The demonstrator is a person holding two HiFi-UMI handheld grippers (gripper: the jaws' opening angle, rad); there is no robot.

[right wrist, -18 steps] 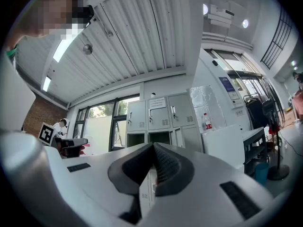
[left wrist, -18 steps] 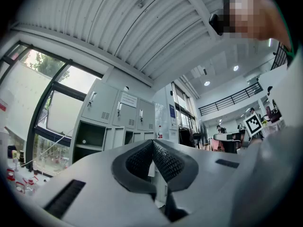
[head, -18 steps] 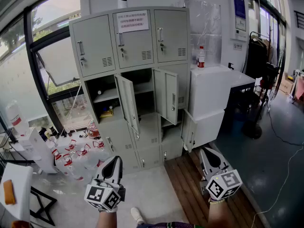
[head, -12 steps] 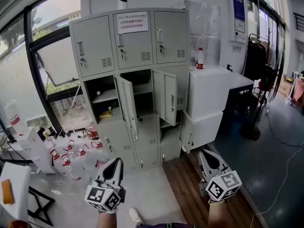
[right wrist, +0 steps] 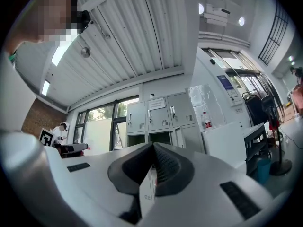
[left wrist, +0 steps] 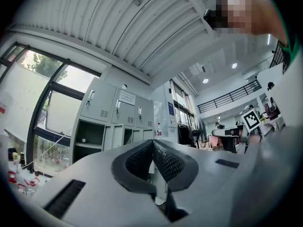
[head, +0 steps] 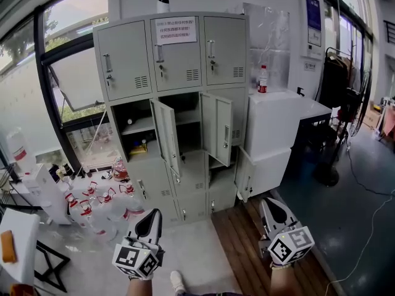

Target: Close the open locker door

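A grey locker cabinet (head: 176,110) stands ahead, its top row of doors closed. In the middle row two doors hang open: the centre door (head: 165,137) and the right door (head: 217,127). A lower right door (head: 244,175) is ajar. My left gripper (head: 153,214) and right gripper (head: 269,203) are held low, well short of the lockers, both shut with nothing between the pads. The left gripper view shows its shut pads (left wrist: 163,160) with the lockers (left wrist: 116,122) far behind. In the right gripper view the lockers (right wrist: 156,119) also stand far off.
Several water bottles (head: 99,199) crowd the floor at the cabinet's lower left. A white cabinet (head: 278,128) with a red-labelled bottle (head: 263,79) adjoins the lockers' right side. A tilted window (head: 77,82) is open on the left. A cable (head: 370,180) trails over the right floor.
The head view has shifted only slightly. Both grippers stay shut and low in front, about where they were; the locker doors have not moved.
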